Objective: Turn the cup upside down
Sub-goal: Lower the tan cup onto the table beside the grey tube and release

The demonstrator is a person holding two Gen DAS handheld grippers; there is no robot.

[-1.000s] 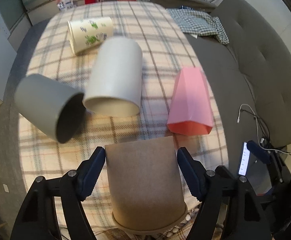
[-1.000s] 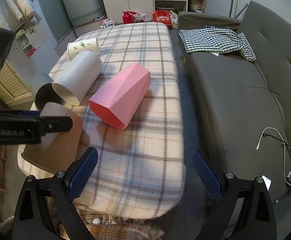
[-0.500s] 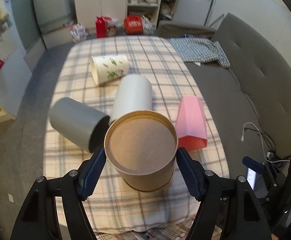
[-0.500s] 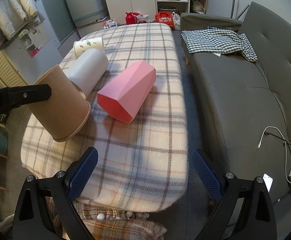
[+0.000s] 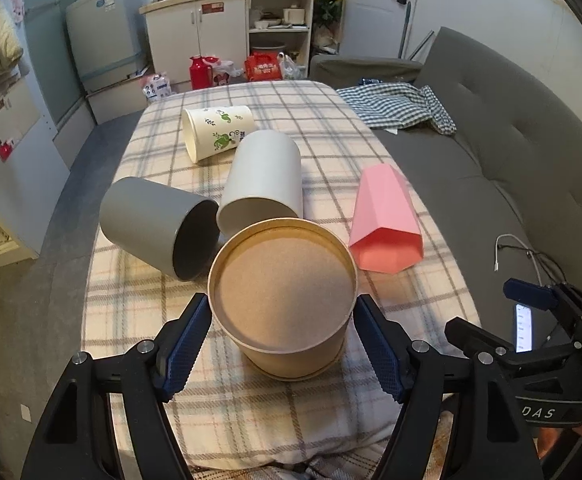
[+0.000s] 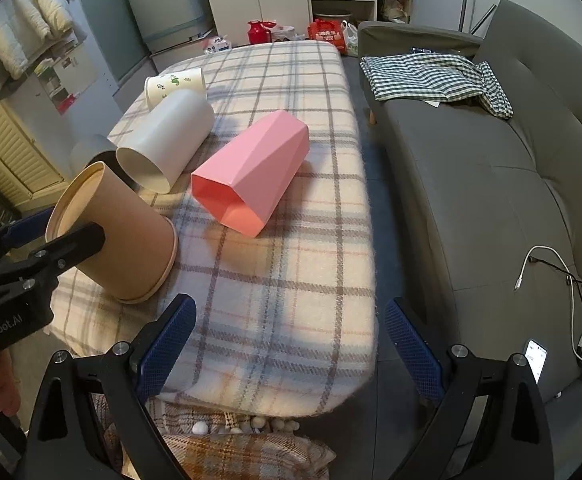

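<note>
- While the brown paper cup (image 5: 283, 304) stands mouth-down near the near edge of the plaid-covered bench (image 5: 251, 412), its flat base facing up, the flip looks all but finished; from the right wrist view it seems tilted a little, its rim perhaps not fully seated, though I cannot be sure.
- Left hand-held gripper (image 5: 284, 342) brackets the cup, blue pads at either side of the wall; whether they press it or stand just off it I cannot tell.
- Right hand-held gripper (image 6: 289, 344) hangs over the bench's near right corner, jaws spread wide and holding nothing.
- Next move, I'd judge, is to let the cup settle flat, part the left jaws and draw back toward the near side without dragging the rim.
- Little bench lies between the cup and the near edge, so a nudge that way could tip it off.
- Just beyond lie a grey cup (image 5: 157, 226) and a white cup (image 5: 265, 182) on their sides, a pink faceted cup (image 5: 385, 220) to the right; close neighbours, so going forward is cramped.
- Farther off rests a printed paper cup (image 5: 217, 132), then open plaid.
- Right of the bench, across a narrow gap, runs a grey sofa (image 6: 491, 184).
</note>
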